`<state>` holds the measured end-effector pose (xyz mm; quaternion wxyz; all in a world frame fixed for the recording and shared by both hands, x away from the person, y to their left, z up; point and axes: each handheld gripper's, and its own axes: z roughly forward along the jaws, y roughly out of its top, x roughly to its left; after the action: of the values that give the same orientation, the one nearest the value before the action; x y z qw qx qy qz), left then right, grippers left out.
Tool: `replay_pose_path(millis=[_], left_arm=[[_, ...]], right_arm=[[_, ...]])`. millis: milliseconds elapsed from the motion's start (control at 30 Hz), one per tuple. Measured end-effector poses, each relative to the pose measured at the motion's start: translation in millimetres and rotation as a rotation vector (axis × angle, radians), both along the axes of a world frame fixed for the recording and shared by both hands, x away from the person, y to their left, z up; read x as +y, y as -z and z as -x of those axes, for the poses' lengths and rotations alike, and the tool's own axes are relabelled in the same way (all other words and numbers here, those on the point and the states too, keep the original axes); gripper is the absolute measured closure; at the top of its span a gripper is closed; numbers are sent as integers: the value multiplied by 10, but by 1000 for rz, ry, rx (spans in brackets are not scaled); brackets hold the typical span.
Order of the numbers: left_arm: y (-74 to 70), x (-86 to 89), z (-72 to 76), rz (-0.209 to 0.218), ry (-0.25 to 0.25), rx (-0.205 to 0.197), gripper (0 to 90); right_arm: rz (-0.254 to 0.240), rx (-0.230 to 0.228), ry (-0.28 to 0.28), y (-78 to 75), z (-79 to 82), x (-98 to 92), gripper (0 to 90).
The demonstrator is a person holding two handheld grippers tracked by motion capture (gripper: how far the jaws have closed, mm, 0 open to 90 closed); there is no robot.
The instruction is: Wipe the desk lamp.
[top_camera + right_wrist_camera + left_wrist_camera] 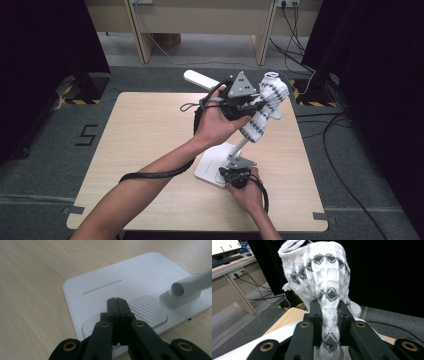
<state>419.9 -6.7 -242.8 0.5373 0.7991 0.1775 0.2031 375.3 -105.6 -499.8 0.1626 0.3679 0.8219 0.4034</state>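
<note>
High view: left gripper (pixel 248 106) fingers clench the white-and-grey patterned knitted sock (pixel 263 107); right gripper (pixel 235 176) fingers pressed together on the white lamp base (pixel 210 167).

The high camera looked forward and down from above on the whole tabletop (pixel 150 145). The left camera sat very close behind a sock (pixel 322 282), looking up. The right camera looked low and close at the lamp base (pixel 120 285), which the high camera saw too.
</note>
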Motion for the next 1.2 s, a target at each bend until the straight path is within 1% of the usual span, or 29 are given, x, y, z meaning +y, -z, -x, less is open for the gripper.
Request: replay_pose_path(millis=[267,500,600,633,700,933,1033,1200], left_arm=[[9,-40,44,-4,24,5,782],[2,-60,103,2,46,6,780],[-6,-57,116,6,46,4,781],[-19,-29,126,14,42,0,781],[-28,-7,129,16,39,-4,781],[-88,315,152,40,3,-23,782],[-83,496,151,45,-21,-28,782],[-83,822,132,70,-74,-35,782]], right_arm=[[-2,1,4,1,4,-7,900],[-3,-2,5,4,5,-9,900],[-2,-2,4,4,5,-8,900],[-5,-2,6,5,6,-9,900],[-5,-2,6,6,7,-9,900],[-7,-4,6,9,8,-10,900],[-9,-1,8,9,11,-9,900],[-9,0,8,8,11,-8,900]])
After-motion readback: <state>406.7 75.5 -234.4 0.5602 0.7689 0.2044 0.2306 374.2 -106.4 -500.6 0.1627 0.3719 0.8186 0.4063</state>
